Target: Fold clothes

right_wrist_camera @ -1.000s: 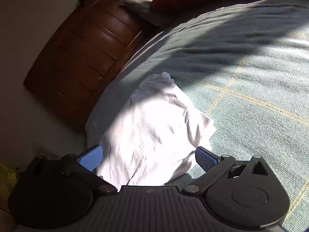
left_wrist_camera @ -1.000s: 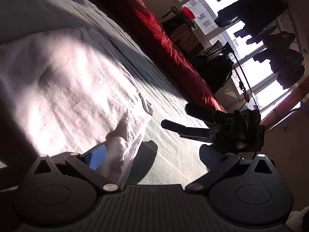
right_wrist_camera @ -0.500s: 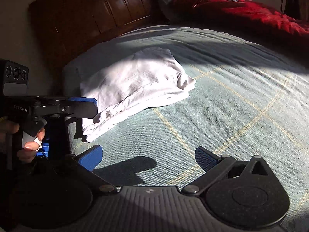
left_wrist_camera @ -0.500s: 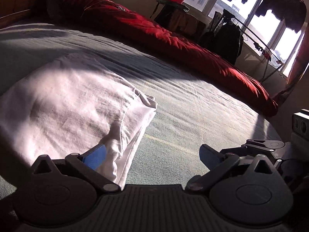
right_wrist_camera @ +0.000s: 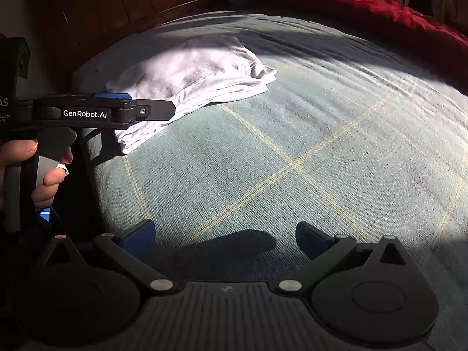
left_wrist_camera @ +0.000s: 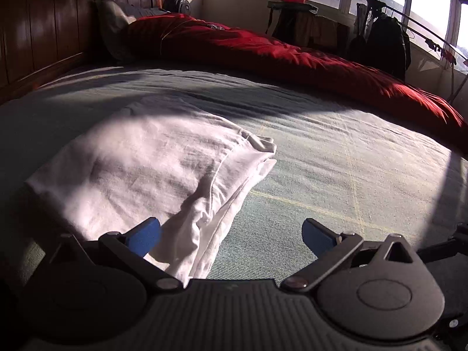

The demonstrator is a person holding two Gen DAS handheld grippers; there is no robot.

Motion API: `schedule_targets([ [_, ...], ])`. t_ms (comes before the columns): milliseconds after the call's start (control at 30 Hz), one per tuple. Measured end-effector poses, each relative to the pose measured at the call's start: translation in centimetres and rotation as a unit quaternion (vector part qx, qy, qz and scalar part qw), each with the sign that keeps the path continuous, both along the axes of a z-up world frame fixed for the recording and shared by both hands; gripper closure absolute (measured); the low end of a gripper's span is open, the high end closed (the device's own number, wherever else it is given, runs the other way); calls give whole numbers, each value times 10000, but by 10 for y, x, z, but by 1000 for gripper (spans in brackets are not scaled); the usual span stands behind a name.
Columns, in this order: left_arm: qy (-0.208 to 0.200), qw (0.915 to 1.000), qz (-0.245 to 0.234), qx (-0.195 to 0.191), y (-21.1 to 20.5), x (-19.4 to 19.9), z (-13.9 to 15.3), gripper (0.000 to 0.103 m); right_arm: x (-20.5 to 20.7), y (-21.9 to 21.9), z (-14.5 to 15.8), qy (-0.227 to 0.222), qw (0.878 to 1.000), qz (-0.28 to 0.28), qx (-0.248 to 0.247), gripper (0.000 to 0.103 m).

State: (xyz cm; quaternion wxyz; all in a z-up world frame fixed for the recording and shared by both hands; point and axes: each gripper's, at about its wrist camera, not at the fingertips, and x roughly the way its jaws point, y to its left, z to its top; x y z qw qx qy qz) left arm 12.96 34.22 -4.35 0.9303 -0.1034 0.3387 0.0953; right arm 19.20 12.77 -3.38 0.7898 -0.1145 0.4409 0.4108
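Garment: white garment (left_wrist_camera: pixel 152 172), folded flat, lies on the grey-green bedspread (left_wrist_camera: pixel 336 169) toward the wooden headboard (left_wrist_camera: pixel 44 29).
Left gripper: left gripper (left_wrist_camera: pixel 231 234) spread wide, empty; its blue left pad sits at the garment's near edge.
Right gripper: right gripper (right_wrist_camera: pixel 225 237) spread wide, empty, over bare bedspread, well apart from the garment.
Background: red duvet (left_wrist_camera: pixel 292 55) along the far side.

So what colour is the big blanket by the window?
Red blanket, clearest in the left wrist view.
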Motion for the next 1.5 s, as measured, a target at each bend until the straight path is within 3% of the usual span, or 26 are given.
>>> schedule_targets([
  [67, 50, 9997, 71, -217, -4, -4, -6, 1, -6, -6, 6, -50, 10000, -54, -42, 0],
  [133, 75, 9995, 293, -116, -10, -11, -5, 1, -12, -13, 12, -108, 9999, -102, -75, 0],
  [233, -153, 9970, 560, 506, -27, -30, 9, 1, -22, -22, 22, -219, 9996, -154, -56, 0],
  [367, -369, 9878, 714, 1333, -58, -62, 35, 1, -37, -33, 37, -298, 9994, -145, 88, 0],
  [467, -470, 9836, 688, 1602, -78, -82, 48, 1, -52, -40, 45, -321, 9992, -105, 204, 0],
  [567, -836, 9787, 813, 1691, -95, -108, 59, 1, -69, -48, 53, -383, 9988, -52, 308, 0],
  [700, -1153, 9782, 1088, 1339, -104, -140, 68, 1, -90, -59, 62, -387, 9983, 13, 437, 0],
  [767, -1056, 9803, 1118, 1243, -105, -149, 72, 1, -100, -66, 65, -430, 9979, 26, 476, 0],
  [900, -759, 9783, 1275, 1443, -113, -168, 79, 1, -116, -77, 70, -494, 9975, -39, 507, 0],
  [1033, -324, 9838, 1376, 1104, -118, -182, 75, 1, -132, -80, 71, -634, 9968, -71, 488, 0],
  [1233, -245, 9835, 1539, 914, -122, -208, 81, 1, -161, -83, 78, -814, 9954, -81, 507, 0],
  [1367, -199, 9817, 1563, 1074, -134, -228, 87, 1, -179, -87, 83, -1009, 9935, -150, 513, 0],
  [1500, -234, 9856, 1388, 934, -142, -241, 94, 1, -197, -94, 89, -1167, 9910, -217, 626, 0],
])
